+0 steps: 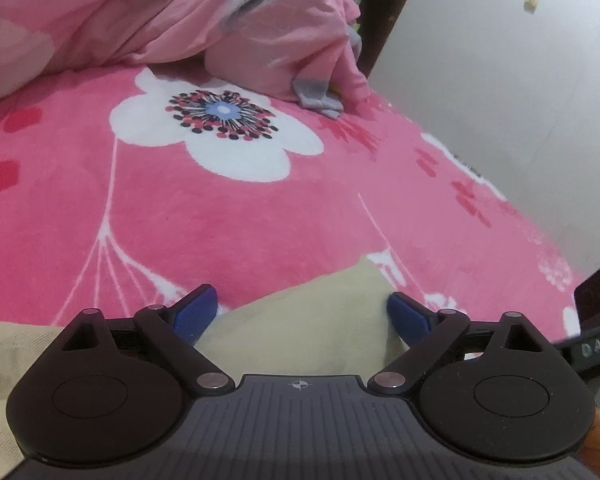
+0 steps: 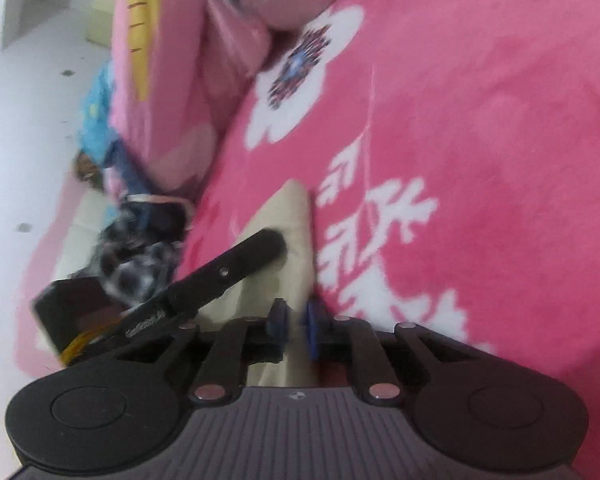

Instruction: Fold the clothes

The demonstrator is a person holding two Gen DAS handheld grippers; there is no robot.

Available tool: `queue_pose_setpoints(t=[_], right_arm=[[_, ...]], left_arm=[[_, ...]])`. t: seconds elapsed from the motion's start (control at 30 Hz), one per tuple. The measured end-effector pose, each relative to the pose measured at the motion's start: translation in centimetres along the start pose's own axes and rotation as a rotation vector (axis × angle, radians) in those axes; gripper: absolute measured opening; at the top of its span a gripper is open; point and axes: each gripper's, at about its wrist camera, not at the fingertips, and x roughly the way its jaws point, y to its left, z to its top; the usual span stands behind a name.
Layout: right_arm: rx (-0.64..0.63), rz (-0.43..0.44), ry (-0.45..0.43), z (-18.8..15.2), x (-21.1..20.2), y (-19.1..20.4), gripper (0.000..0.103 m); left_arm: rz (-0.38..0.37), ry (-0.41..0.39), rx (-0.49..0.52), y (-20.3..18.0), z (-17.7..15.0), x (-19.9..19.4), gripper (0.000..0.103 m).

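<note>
Beige cloth [image 1: 300, 332] is lying on the pink blanket [image 1: 260, 208], down at 6 o'clock in the left view. Left gripper [image 1: 302, 312] is spread wide over it, pads not pressing. Right gripper [image 2: 296, 320] looks nearly pinched together at the cloth's edge; too blurry to say whether it has any fabric.
</note>
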Motion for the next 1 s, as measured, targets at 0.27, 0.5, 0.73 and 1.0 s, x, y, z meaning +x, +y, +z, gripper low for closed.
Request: queue_pose_setpoints(t=[0.27,0.5,0.73,1.0], right_arm=[[-0.023,0.068,0.134,-5.7,-3.3,0.5,0.008],[0.051,0.049,0.076,-10.1,-8.5,-0.7,0.001],[0.066,0.046,-0.126,-4.8,-8.8,-0.1,0.041],[-0.013,0.003,-0.056,1.5,0.6,0.9,0.011]], left_arm=[[0.003,-0.011,0.011,0.1,-0.2,0.1,0.092],[0.018,-0.009,0.016,0.0,-0.2,0.2,0.091],[0.017,-0.012,-0.103,0.7,0.7,-2.2,0.091],[-0.023,-0.012,0.033,-0.7,-1.3,-7.7,0.092]])
